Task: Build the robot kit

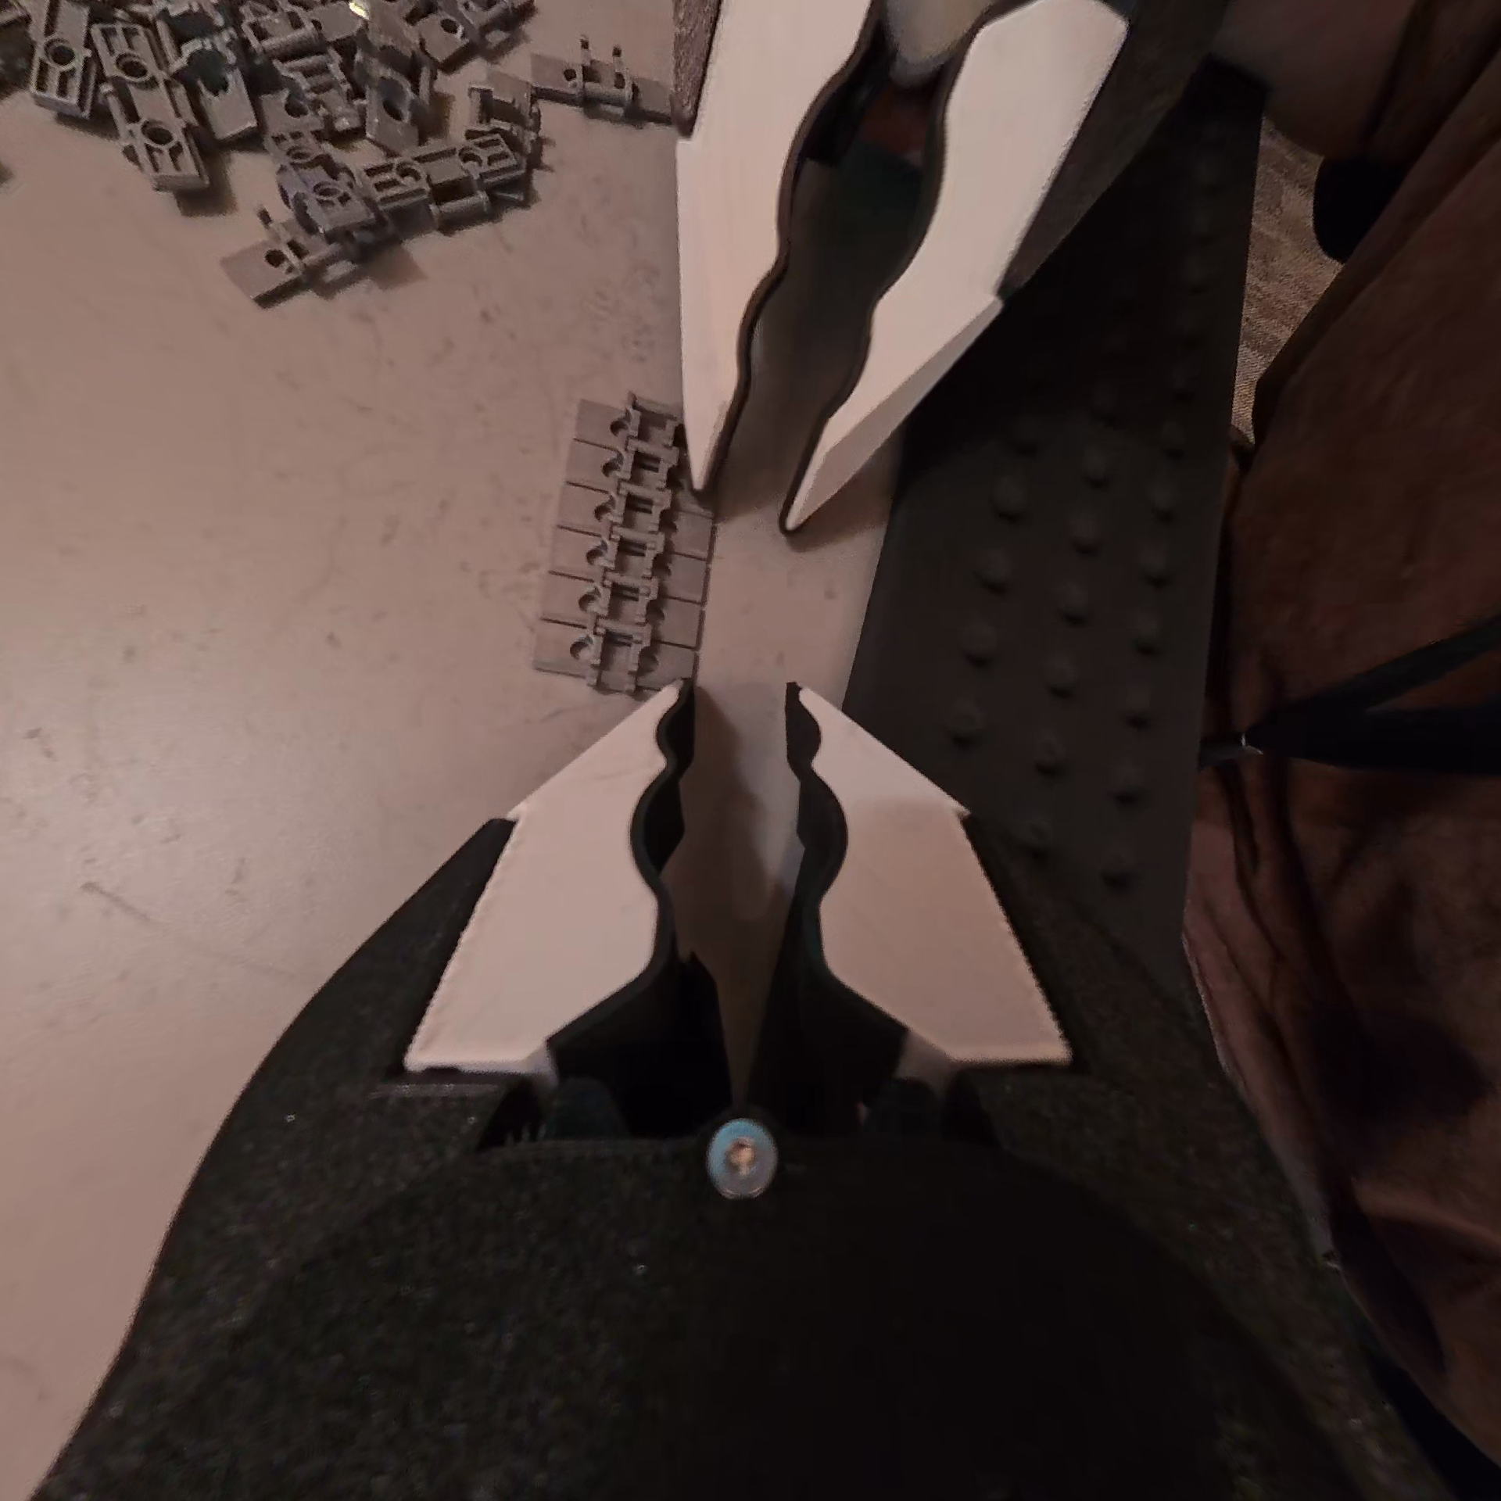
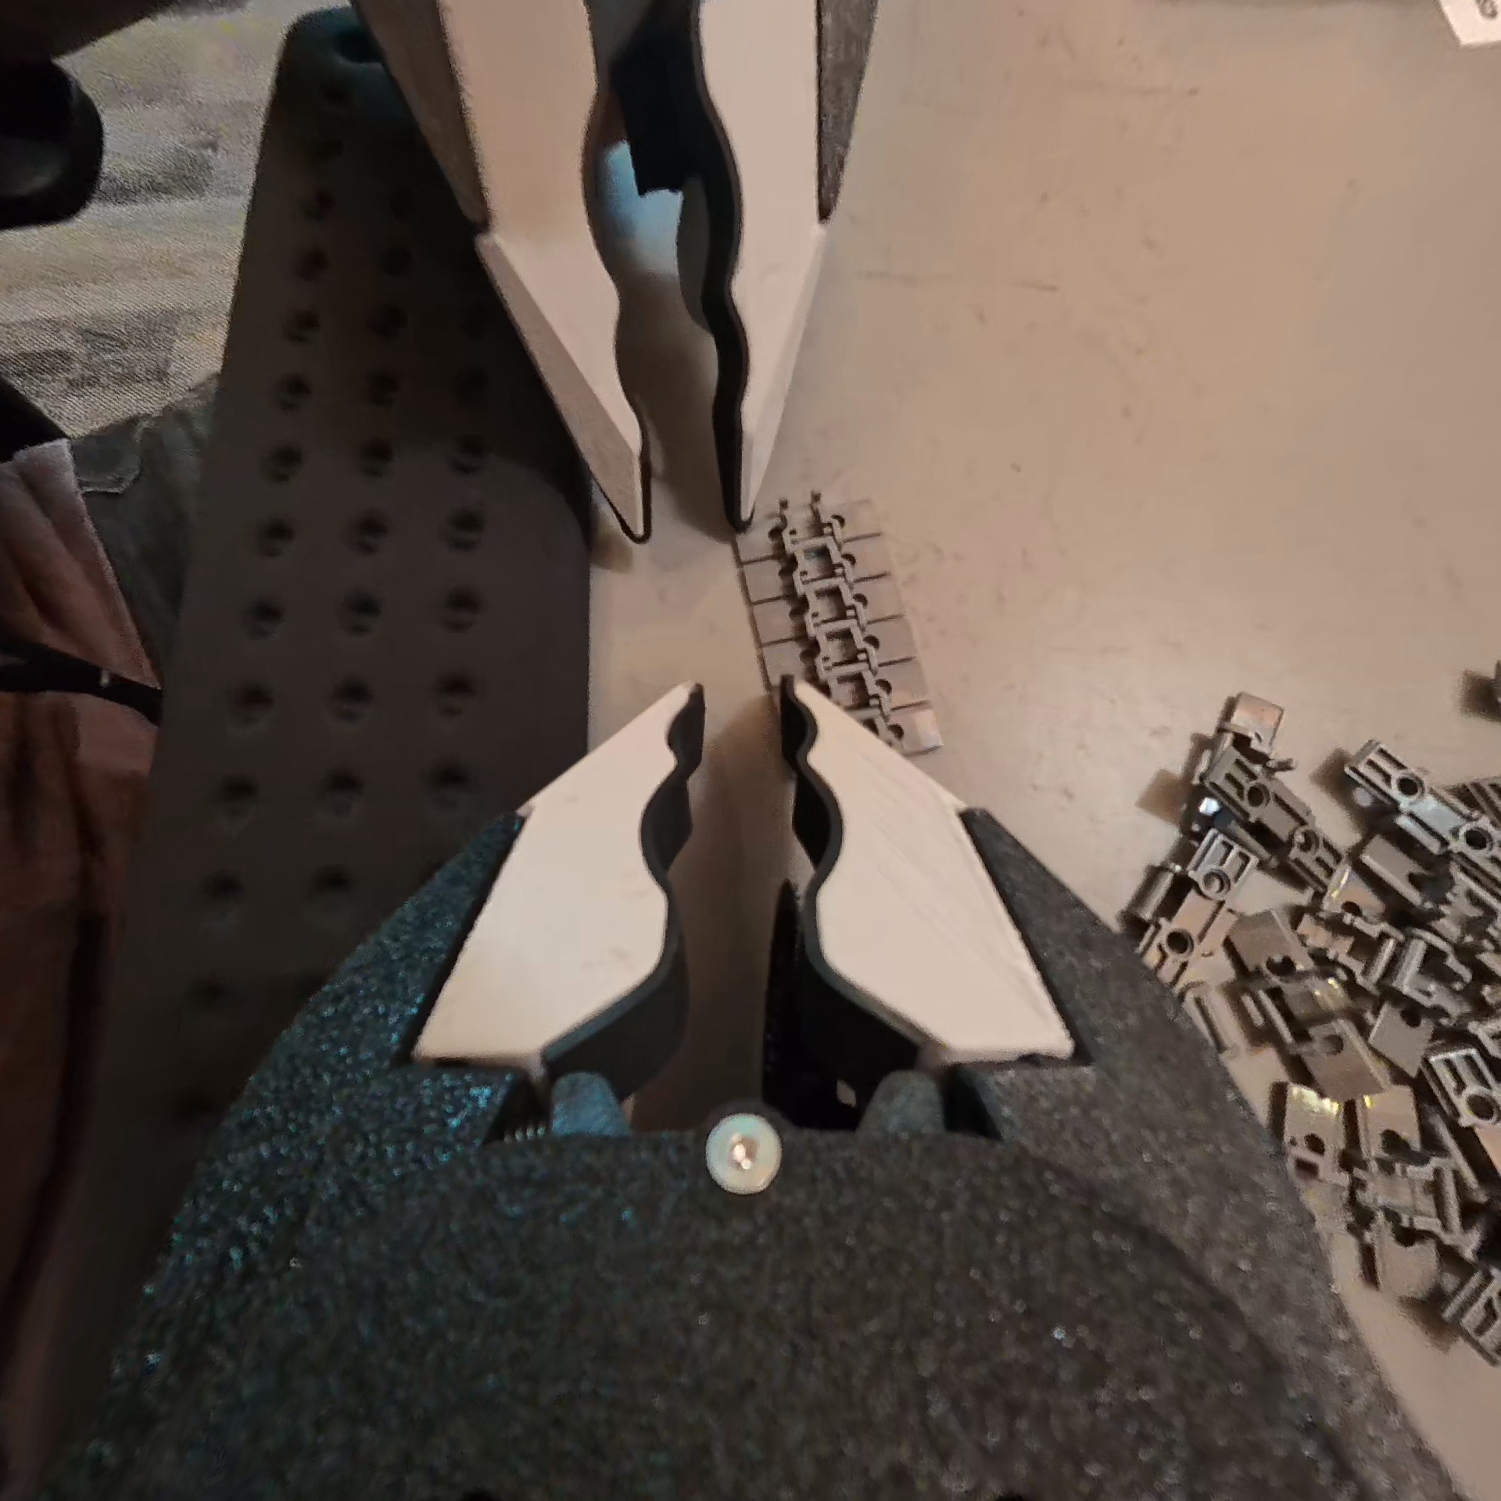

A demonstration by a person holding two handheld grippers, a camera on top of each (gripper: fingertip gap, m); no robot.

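Jaws of my left gripper [image 1: 735, 690] stand apart with only bare tabletop between them, nothing held; same for my right gripper [image 2: 741, 690], parted and empty. The two point at each other, tips near but not touching: the right one shows at the top of the left wrist view [image 1: 747, 508], the left one at the top of the right wrist view [image 2: 686, 528]. One assembled grey chain strip [image 1: 625, 544] lies flat on the beige table [image 1: 244, 731] just beside the gap between the four fingertips; I count about six joined links, and in the right wrist view the strip [image 2: 837, 625] runs from the far gripper's tip to my right finger's tip, which overlaps its near end. Whether any finger actually touches it I cannot tell. One loose pile of grey links [image 1: 268, 114] sits well apart at the far corner of the left view, too many and too tangled to count; the same pile [image 2: 1340, 975] lies by my right gripper. One dark studded mat [image 1: 1056, 609] runs along the table edge on the other side of the grippers from the strip, its bumps in roughly three rows [image 2: 365, 568]. Brown fabric [image 1: 1381, 812] beyond the mat. One white label corner [image 2: 1474, 20] at the top edge, writing too cropped to make out.
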